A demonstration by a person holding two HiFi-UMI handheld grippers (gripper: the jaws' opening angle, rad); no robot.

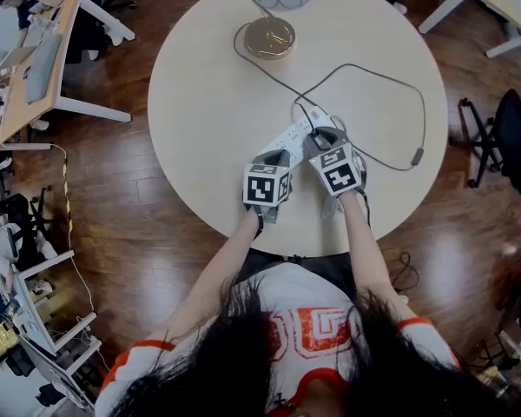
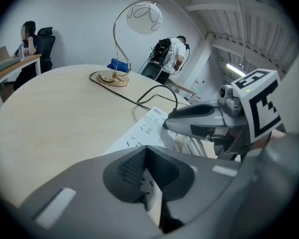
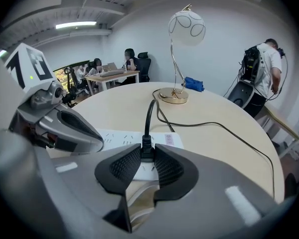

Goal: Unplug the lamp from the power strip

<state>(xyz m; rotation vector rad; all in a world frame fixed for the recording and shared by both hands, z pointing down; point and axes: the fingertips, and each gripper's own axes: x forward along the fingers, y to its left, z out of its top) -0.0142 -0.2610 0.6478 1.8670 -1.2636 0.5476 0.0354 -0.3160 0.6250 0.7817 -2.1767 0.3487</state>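
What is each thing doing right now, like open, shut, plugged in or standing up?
Lamp: standing upright on the table.
Power strip: flat on the table, one end clamped.
Plug: pushed into the power strip, not out yet.
Cord: slack, looping across the table.
Left gripper: shut on the power strip.
Right gripper: shut on the plug.

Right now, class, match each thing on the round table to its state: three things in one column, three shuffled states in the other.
Things:
1. lamp
2. power strip
3. plug

States:
A. gripped by the right tool, seated in the strip
B. stands upright near the table's far edge
C. one end clamped in the left tool

Pairs: 1-B; 2-C; 3-A.
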